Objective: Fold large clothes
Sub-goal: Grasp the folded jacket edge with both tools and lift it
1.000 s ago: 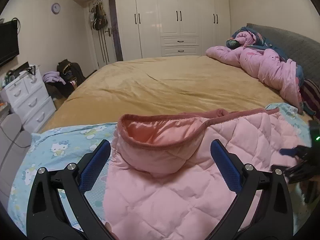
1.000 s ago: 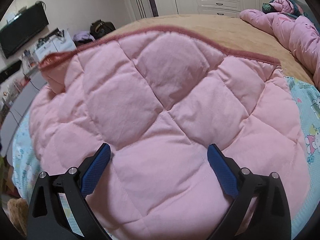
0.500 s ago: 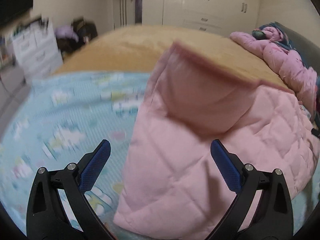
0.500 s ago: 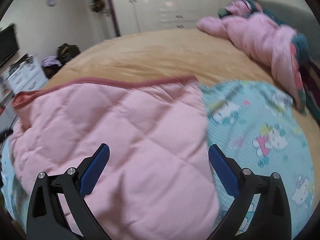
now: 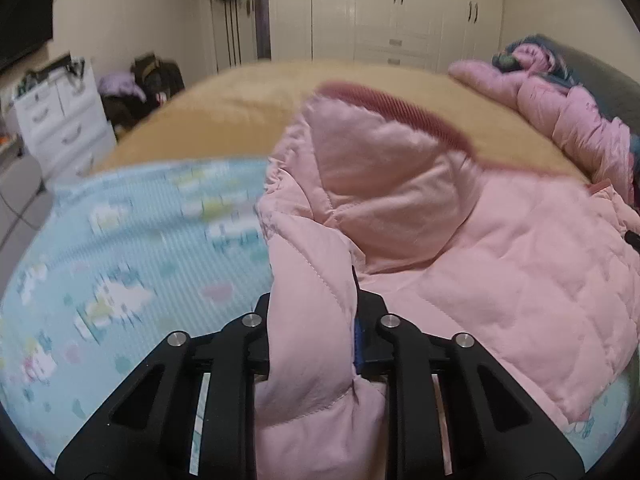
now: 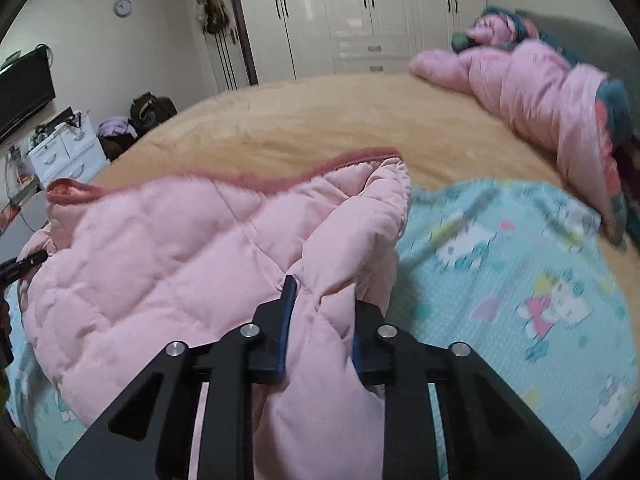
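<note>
A pink quilted jacket [image 5: 480, 248] with a dark pink ribbed trim lies on a light blue cartoon-print mat [image 5: 120, 264] on the bed. My left gripper [image 5: 314, 312] is shut on the jacket's left near edge, with the fabric bunched between the fingers. My right gripper [image 6: 320, 316] is shut on the jacket's [image 6: 160, 264] right near edge, over the same mat [image 6: 520, 280]. The left gripper's tip shows at the left edge of the right wrist view [image 6: 20, 268].
The mat lies on a tan bedspread [image 6: 300, 120]. A pink duvet [image 6: 540, 88] is heaped at the far right by the grey headboard. A white drawer unit [image 5: 60, 120], bags and a TV stand left of the bed. White wardrobes [image 5: 380, 12] line the back wall.
Both grippers were open above the jacket; now each has moved to a near edge and shut on the fabric, which bunches between the fingers.
</note>
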Available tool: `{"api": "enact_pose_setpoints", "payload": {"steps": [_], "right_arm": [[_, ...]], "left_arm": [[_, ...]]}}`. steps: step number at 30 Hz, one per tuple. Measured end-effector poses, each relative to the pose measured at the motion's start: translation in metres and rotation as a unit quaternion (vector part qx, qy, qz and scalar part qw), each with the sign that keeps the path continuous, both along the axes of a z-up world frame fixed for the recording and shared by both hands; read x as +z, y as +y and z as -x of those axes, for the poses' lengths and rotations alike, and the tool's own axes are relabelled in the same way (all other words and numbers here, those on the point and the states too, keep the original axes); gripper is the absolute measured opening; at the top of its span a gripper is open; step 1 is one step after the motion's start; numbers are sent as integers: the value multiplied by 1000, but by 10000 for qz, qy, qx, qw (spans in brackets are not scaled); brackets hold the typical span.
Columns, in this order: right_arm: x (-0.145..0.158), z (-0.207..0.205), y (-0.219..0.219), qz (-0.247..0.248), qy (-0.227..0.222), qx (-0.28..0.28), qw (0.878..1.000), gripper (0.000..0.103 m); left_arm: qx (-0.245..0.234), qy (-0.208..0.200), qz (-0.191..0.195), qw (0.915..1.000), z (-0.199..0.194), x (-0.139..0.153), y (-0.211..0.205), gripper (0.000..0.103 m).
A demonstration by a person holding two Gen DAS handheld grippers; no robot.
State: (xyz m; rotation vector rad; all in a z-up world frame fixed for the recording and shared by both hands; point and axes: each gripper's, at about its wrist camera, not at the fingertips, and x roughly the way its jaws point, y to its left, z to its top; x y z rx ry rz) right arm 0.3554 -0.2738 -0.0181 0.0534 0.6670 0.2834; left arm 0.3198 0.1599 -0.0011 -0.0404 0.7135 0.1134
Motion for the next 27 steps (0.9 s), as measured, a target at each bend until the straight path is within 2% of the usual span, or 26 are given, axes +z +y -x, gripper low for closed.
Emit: {"api": "enact_pose_setpoints", "payload": {"steps": [3, 5, 9, 13, 20, 24, 27], "right_arm": [[32, -4, 2, 27, -471, 56, 9989, 18], [44, -14, 7, 120, -597, 28, 9981, 18], [47, -44, 8, 120, -518, -186, 9984, 18], [29, -67, 10, 220, -288, -484, 9982, 17], [-24, -98, 5, 340, 425, -869, 9947, 17], [-48, -101, 9, 406, 569, -909, 9934, 19], [-60, -105, 8, 384, 659, -935, 9927, 22]], "left_arm": [[50, -300, 114, 9995, -4, 26, 5, 14], [93, -331, 10, 9994, -14, 35, 3, 14], [257, -303, 14, 9992, -39, 37, 5, 14], [410, -139, 101, 9990, -59, 25, 9, 14], [498, 216, -148, 9984, -86, -6, 9, 14], [531, 573, -250, 9966, -97, -31, 11, 18], [483, 669, -334, 9960, -100, -43, 13, 20]]}}
